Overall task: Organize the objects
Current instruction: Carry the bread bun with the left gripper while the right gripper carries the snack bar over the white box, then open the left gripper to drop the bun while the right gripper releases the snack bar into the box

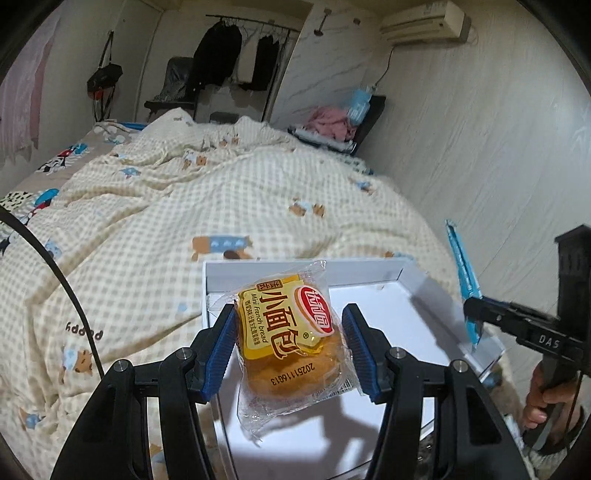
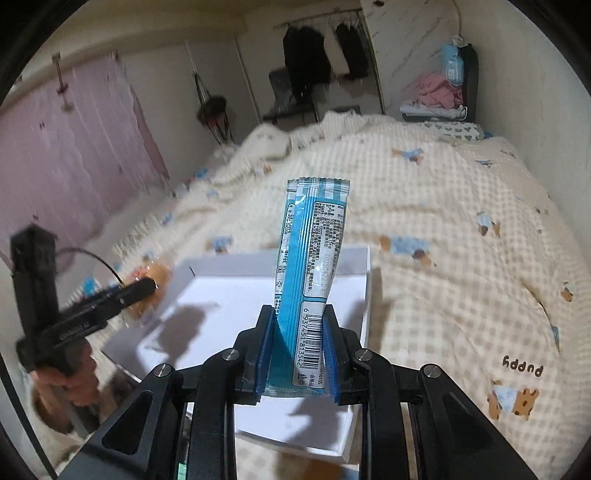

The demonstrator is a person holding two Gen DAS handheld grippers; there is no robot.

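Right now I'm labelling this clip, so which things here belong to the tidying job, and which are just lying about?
Part of the job:
- bread packet, held in the left gripper
- blue snack packet, clamped upright in the right gripper
- white box on the bed, beneath both

Just lying about:
- checked quilt
- pink clothes
- hanging dark clothes
- air conditioner

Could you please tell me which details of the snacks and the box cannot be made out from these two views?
- White box near floor: hidden by the bread packet and left gripper, left view.
- Blue wrapper small print: too small, right view.
- Bread packet in the right view: motion-blurred, part-hidden by the left gripper.
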